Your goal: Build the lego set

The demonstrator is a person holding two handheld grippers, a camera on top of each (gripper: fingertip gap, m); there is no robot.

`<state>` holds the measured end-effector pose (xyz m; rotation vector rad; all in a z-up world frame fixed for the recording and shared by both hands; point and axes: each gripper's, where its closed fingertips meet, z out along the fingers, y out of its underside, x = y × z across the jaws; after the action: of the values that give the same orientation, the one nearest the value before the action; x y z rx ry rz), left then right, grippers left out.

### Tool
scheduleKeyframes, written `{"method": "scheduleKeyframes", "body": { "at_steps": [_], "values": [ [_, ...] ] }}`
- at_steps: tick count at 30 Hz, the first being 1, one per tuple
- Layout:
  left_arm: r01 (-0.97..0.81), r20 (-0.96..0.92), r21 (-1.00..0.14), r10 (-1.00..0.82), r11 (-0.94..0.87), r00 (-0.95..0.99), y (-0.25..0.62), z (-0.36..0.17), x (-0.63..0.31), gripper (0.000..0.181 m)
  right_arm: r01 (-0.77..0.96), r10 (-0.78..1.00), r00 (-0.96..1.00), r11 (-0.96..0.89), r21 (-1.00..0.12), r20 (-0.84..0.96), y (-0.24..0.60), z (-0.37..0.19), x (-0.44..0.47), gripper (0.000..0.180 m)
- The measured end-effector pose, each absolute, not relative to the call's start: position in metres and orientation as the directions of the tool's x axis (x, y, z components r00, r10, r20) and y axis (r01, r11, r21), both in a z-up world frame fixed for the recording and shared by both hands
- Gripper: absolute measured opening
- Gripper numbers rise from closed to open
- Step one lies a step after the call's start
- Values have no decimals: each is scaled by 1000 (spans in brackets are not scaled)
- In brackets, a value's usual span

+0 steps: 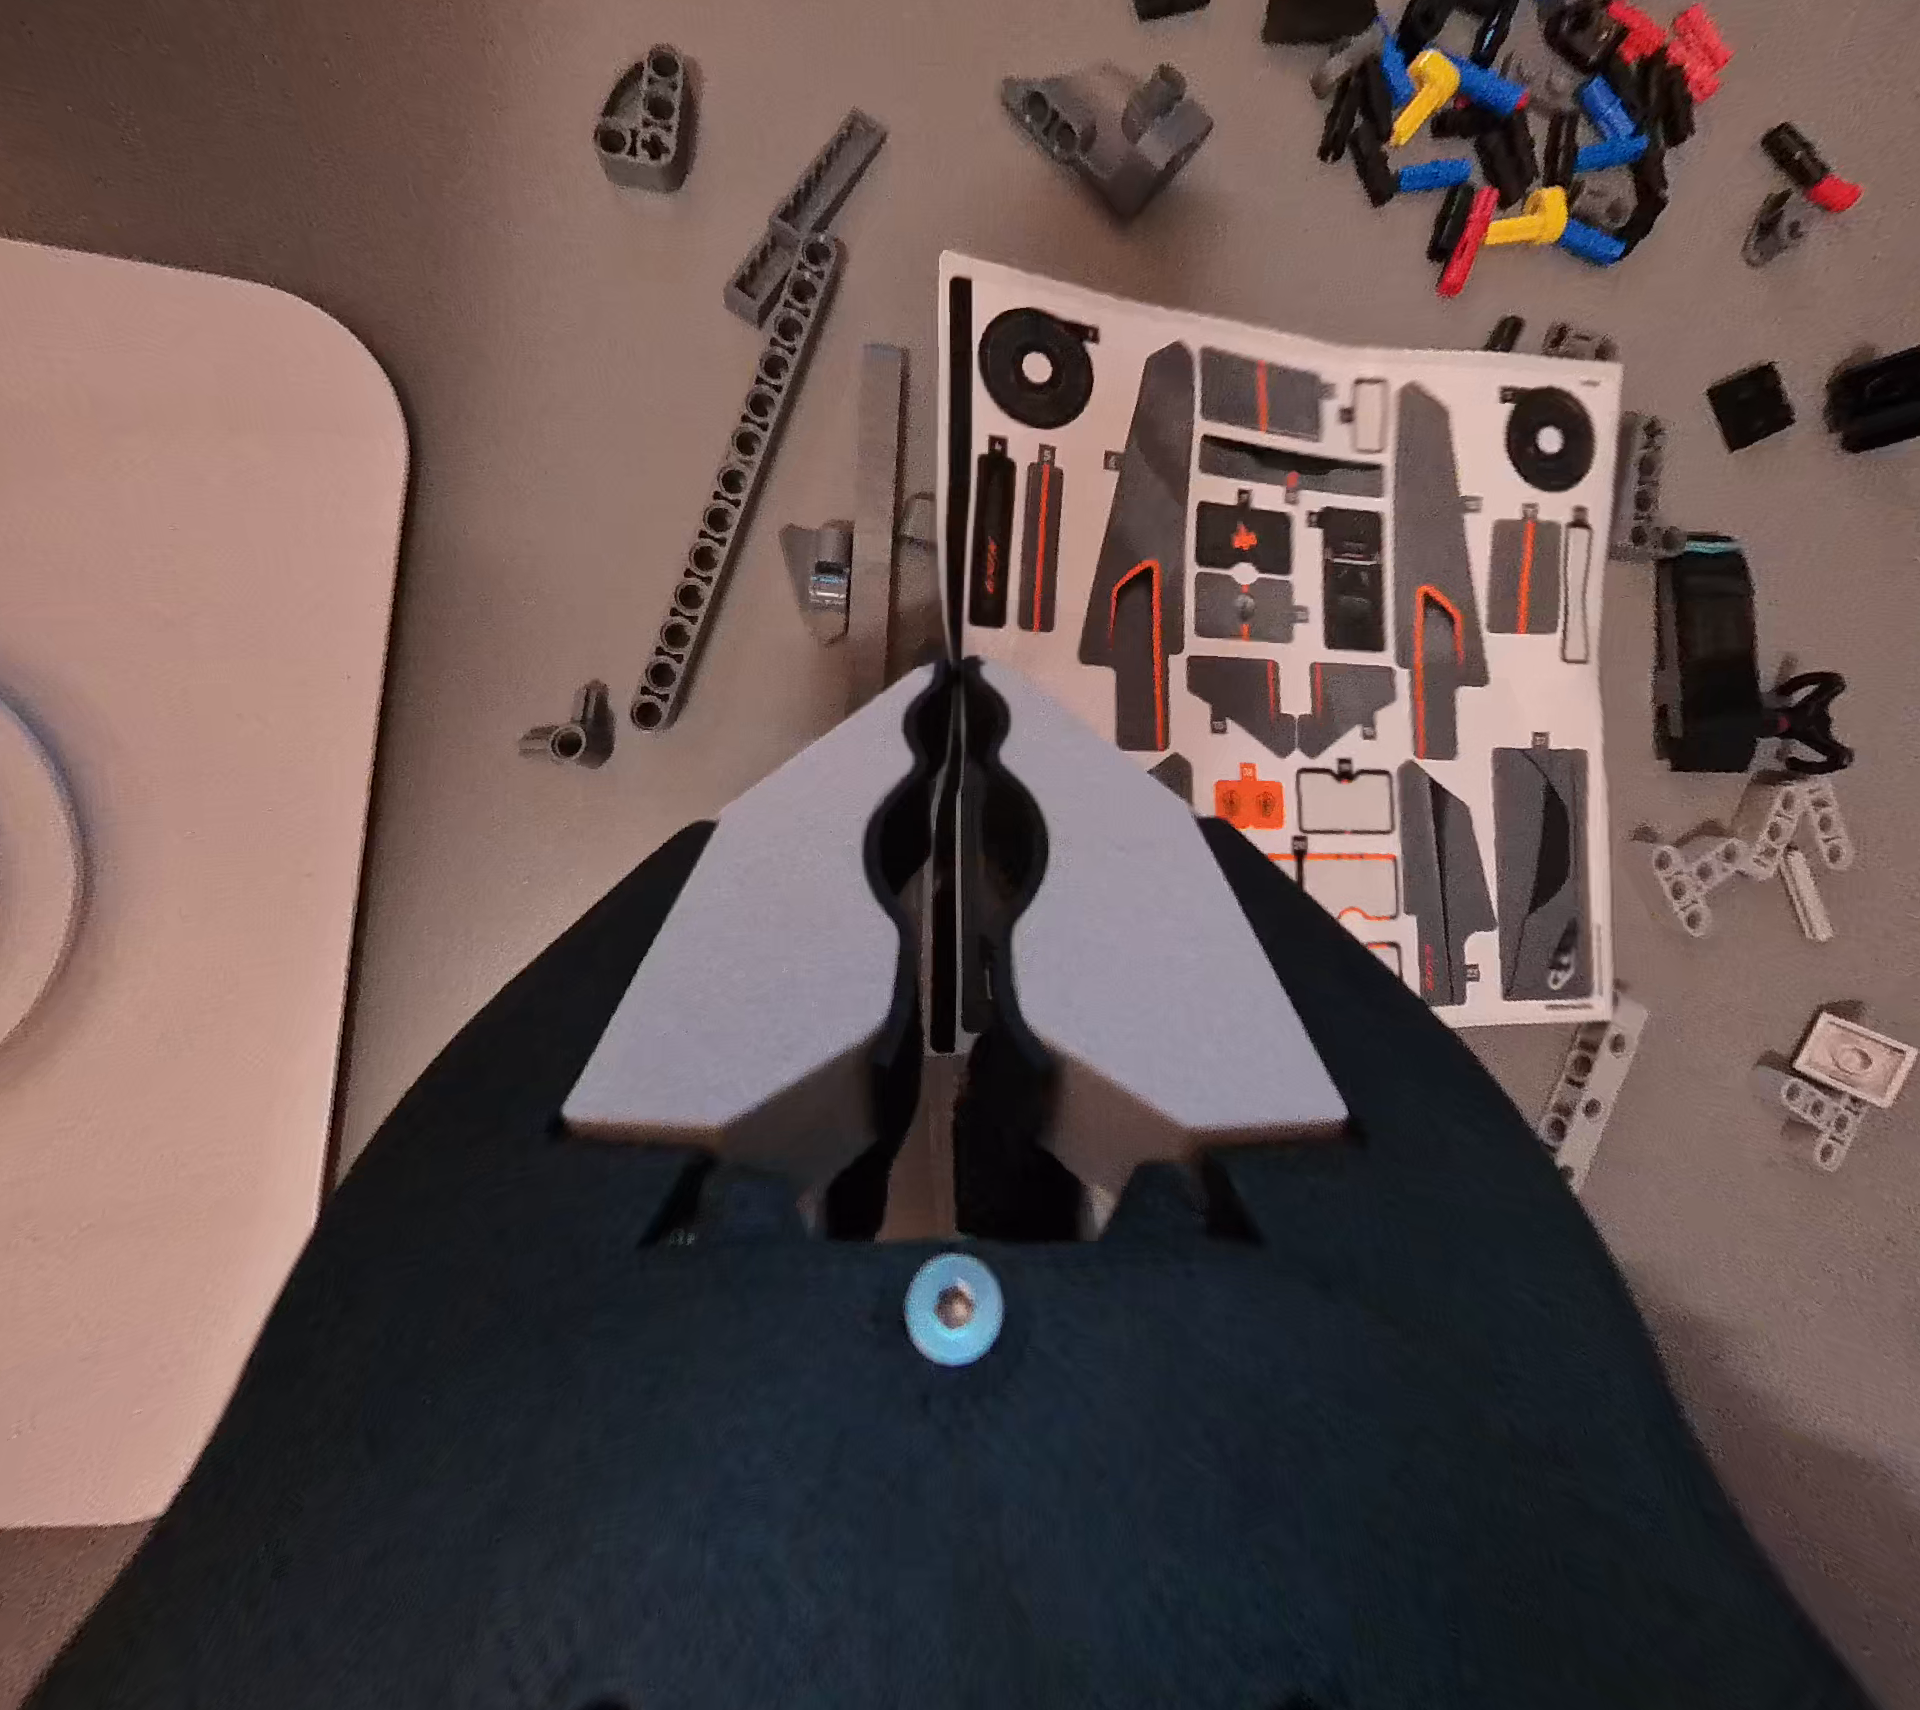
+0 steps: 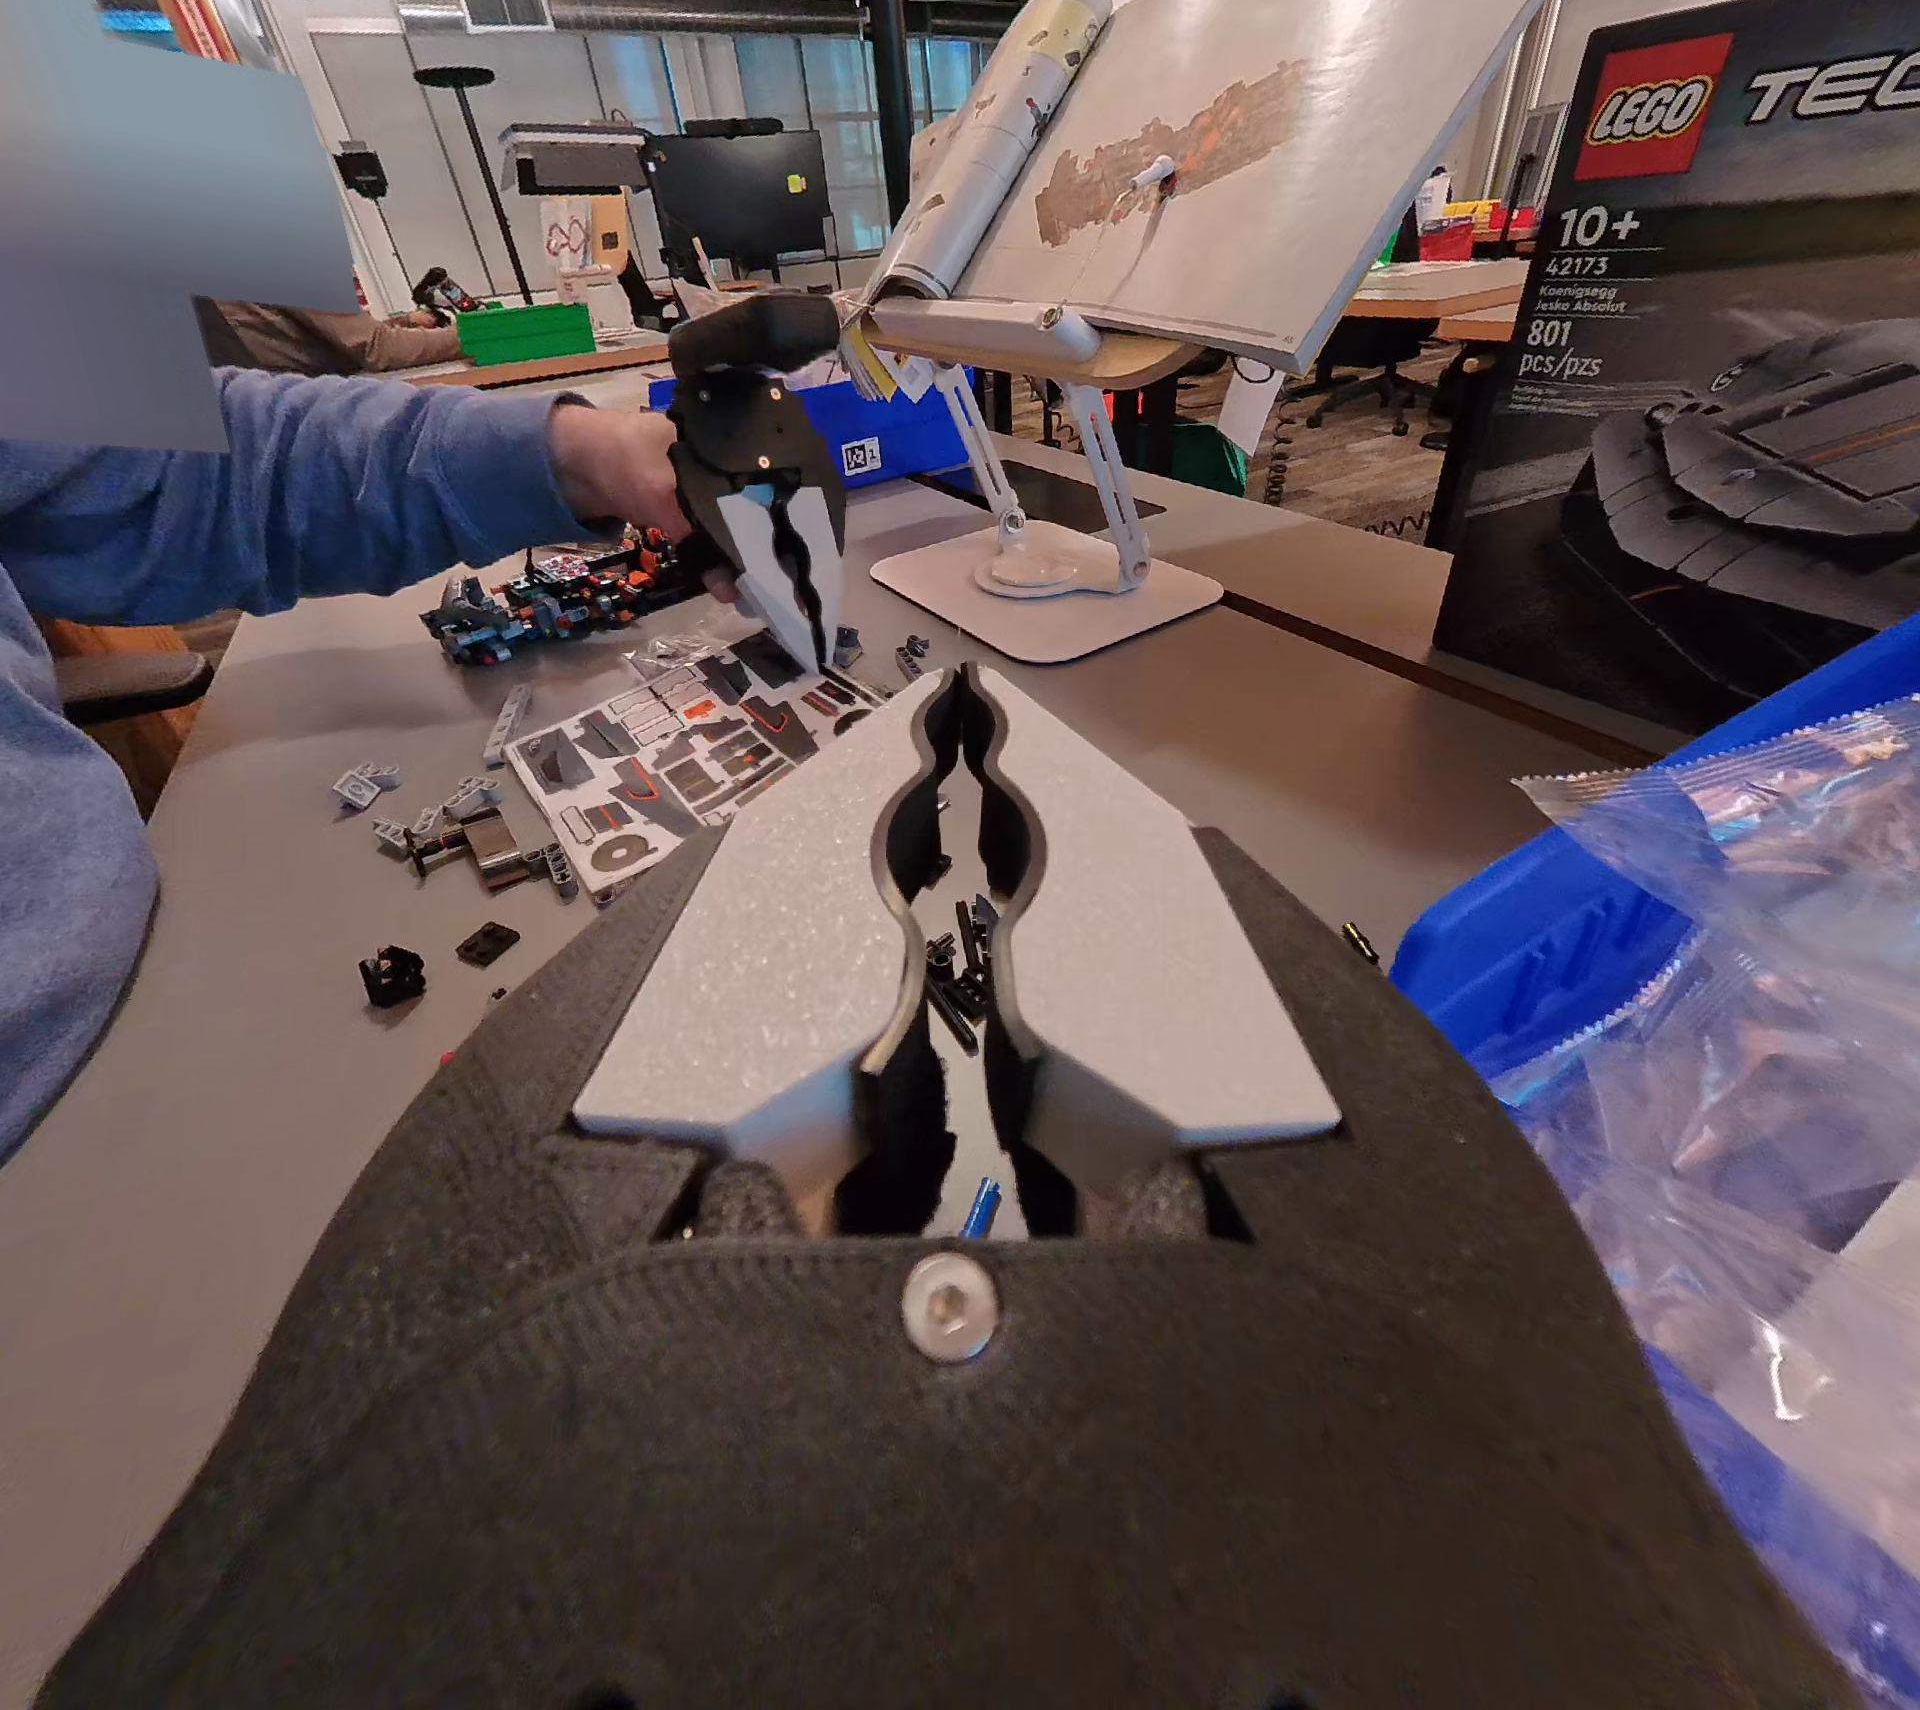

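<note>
My left gripper (image 1: 954, 673) is shut on the left edge of the white sticker sheet (image 1: 1299, 621); the thin edge runs between its closed jaws. In the right wrist view the left gripper (image 2: 816, 658) points down onto the far end of the sheet (image 2: 675, 756), held by a hand in a blue sleeve. My right gripper (image 2: 961, 673) is shut and empty, hovering above the grey table; small black pins (image 2: 961, 985) show through its gap. A partly built dark chassis (image 2: 561, 595) lies behind the sheet.
A pile of red, blue, yellow and black pieces (image 1: 1507, 81) lies beyond the sheet, and a long grey beam (image 1: 738, 486) to its left. The instruction book on its stand (image 2: 1195, 154) has its base (image 1: 156, 829) at left. The set box (image 2: 1714, 361) and a blue bin (image 2: 1558, 954) with plastic bags stand at right.
</note>
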<state>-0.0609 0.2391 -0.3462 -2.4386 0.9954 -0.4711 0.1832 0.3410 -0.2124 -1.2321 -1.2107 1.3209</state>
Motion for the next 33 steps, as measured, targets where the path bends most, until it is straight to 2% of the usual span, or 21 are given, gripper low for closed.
{"method": "scheduleKeyframes", "body": {
  "at_steps": [1, 8, 14, 21, 26, 33],
  "values": [
    [-559, 132, -546, -724, -623, 678, 239, -343, -61, 0, -6, 995, -65, -81, -997, -81, 341, -212, 183, 0],
    [-568, 96, -592, -750, -571, 654, 229, -311, -61, 0, -4, 994, -69, -81, -997, -81, 340, -212, 183, 0],
    [-567, 21, -649, -756, -508, 654, 212, -245, -70, 0, -5, 994, -74, -86, -996, -86, 340, -213, 182, 0],
    [-642, -151, -580, -708, -501, 690, 191, -180, -122, 0, 23, 993, -84, -86, -996, -88, 337, -220, 177, 0],
    [-657, -157, -526, -697, -541, 700, 188, -178, -160, 0, 33, 993, -75, -86, -996, -88, 339, -223, 177, 0],
    [-694, -229, -426, -673, -581, 703, 209, -223, -200, 0, 35, 994, -64, -92, -995, -94, 343, -224, 178, 0]
  ]
}}
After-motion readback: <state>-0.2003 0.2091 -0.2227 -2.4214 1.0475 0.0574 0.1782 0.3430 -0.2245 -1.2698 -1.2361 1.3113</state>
